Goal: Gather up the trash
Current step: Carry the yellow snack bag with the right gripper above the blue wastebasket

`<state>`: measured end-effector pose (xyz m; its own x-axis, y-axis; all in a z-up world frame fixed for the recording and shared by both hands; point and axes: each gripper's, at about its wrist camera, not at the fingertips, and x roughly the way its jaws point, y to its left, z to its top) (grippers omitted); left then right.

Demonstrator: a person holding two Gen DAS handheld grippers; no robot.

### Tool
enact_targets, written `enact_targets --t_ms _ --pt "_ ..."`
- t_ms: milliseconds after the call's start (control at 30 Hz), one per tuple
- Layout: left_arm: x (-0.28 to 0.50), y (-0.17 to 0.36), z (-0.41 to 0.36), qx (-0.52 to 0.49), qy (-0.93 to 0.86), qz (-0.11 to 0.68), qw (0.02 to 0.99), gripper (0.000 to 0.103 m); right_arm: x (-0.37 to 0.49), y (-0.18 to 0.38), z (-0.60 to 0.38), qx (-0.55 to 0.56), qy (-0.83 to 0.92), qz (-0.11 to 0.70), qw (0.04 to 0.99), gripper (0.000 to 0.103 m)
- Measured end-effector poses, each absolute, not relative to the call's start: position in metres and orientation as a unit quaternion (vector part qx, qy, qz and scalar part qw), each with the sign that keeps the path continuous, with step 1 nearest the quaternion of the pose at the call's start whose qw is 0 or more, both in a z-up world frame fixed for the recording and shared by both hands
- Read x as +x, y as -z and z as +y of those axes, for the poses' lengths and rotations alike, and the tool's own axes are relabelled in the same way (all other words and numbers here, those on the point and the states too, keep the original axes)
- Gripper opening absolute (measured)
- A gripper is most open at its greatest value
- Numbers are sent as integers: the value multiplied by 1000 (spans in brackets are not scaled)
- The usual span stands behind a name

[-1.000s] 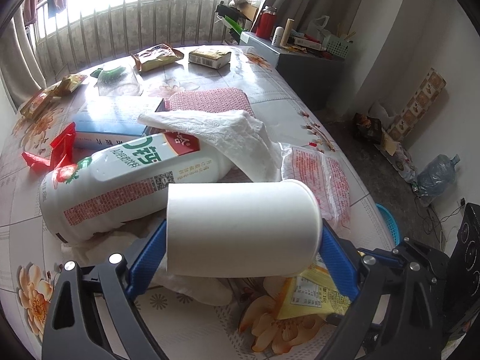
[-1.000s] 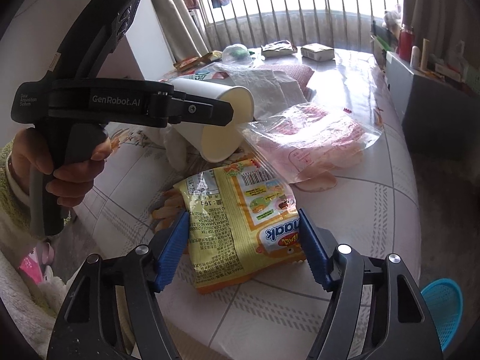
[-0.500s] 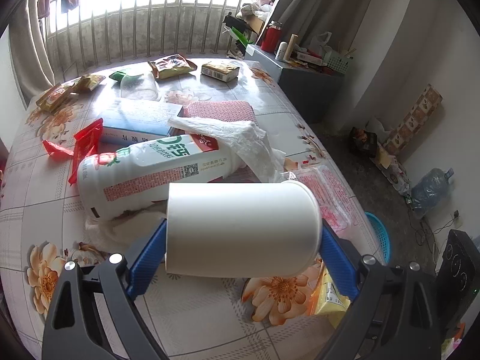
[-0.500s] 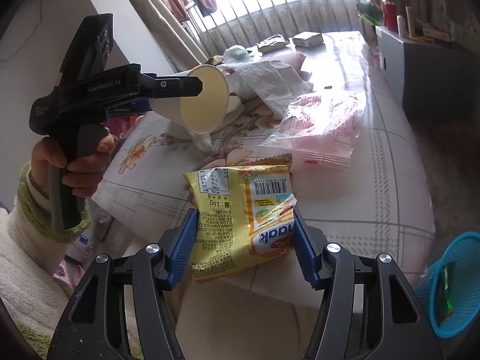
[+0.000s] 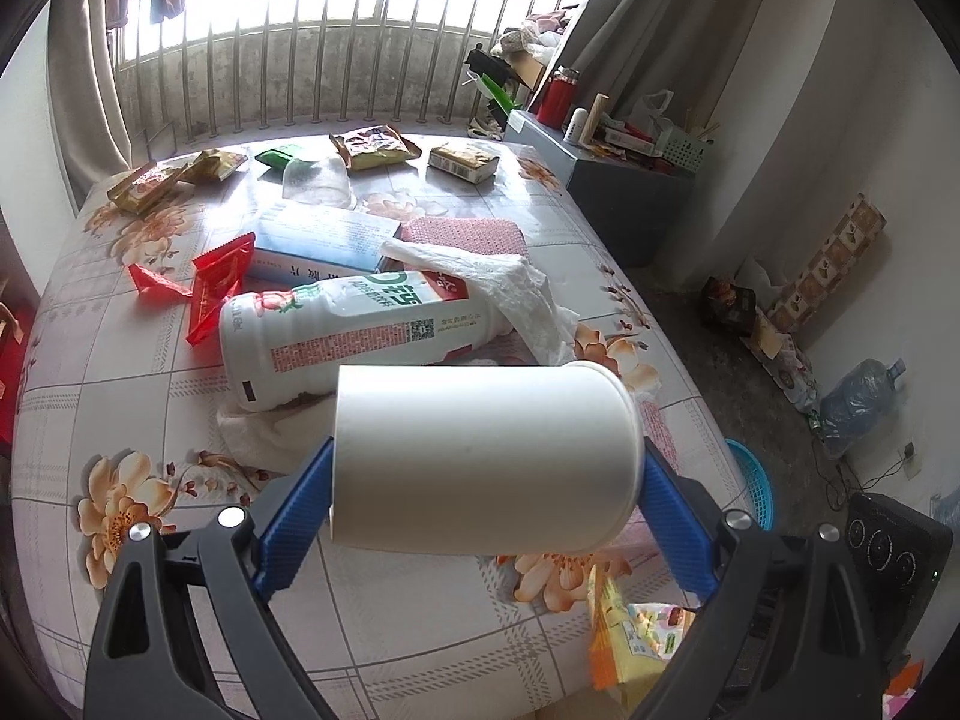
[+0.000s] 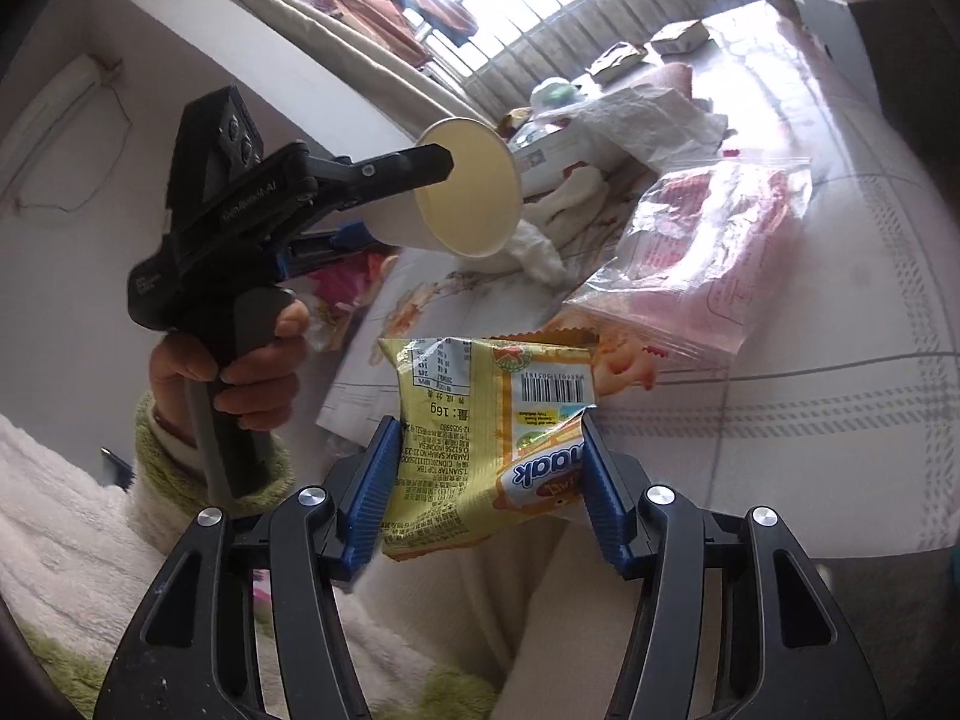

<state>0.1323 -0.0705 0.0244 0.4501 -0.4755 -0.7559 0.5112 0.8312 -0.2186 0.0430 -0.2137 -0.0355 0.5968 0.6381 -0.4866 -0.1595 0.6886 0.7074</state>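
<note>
**Above the littered table, both grippers loaded, basket low to the right**

Across the flowered table (image 5: 150, 396) trash lies scattered: a big white milk bottle (image 5: 360, 330) on its side, crumpled tissue (image 5: 504, 282) draped over its neck end, a clear plastic bag (image 6: 708, 252), red wrappers (image 5: 216, 282) and snack packets (image 5: 375, 147) toward the window. Off the table's right edge, down on the floor, a blue basket (image 5: 753, 480) shows only as a slice of rim; it is likely the bin, though its inside cannot be seen.

Between the left gripper (image 5: 486, 480)'s blue pads a white paper cup (image 5: 480, 456) is pinched end to end, its long axis lying crosswise, mouth toward the right. It hangs above the table's near edge. The right gripper (image 6: 483, 498) is pinched on a yellow snack packet (image 6: 480, 432), crumpling its lower half, held clear of the table edge and near the person's body.

My judgement: the coming move turns on the basket lying to the right and below both tools; which arm is nearer cannot be told. The right wrist view barely catches the basket, if at all, at its right edge. The cup blocks much of the left view's foreground.
</note>
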Motion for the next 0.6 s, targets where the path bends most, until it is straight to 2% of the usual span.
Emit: enact_targets --t_ms 167,600 --pt "132 -27 -61 13 284 435 855 92 50 40 -218 411 -306 348 785 54" --pt "125 -39 -73 19 306 424 852 92 17 12 -248 449 -300 270 797 54"
